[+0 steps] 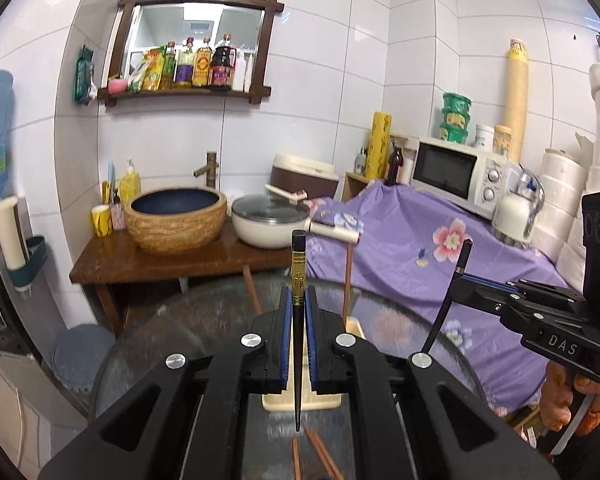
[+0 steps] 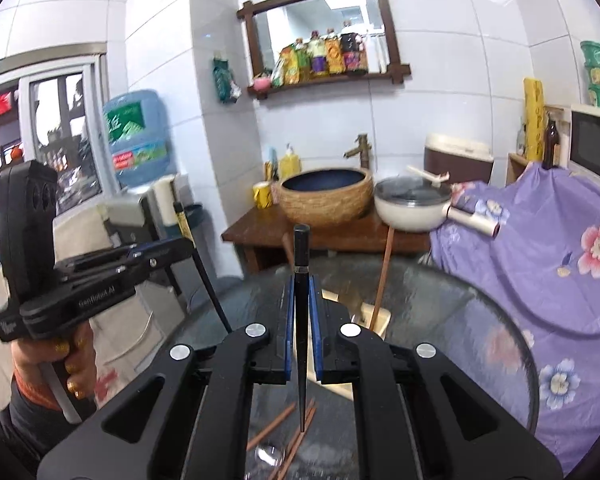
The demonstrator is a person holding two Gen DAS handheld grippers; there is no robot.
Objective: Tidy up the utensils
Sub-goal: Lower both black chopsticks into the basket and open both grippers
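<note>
Over the round dark glass table (image 1: 440,336) the air is open, but a pale wooden holder (image 2: 374,314) stands on it with reddish-brown chopsticks (image 2: 381,276) sticking up tilted, and more reddish-brown chopsticks (image 2: 296,438) lie loose on the glass nearer the cameras. Beyond the far rim the way is closed by a brown wooden stand (image 1: 172,264) bearing a woven-sided blue basin (image 1: 176,220) and a white lidded pot (image 1: 270,220). To the right, a purple flowered cloth (image 1: 412,256) drapes a raised surface just beside the table edge.
</note>
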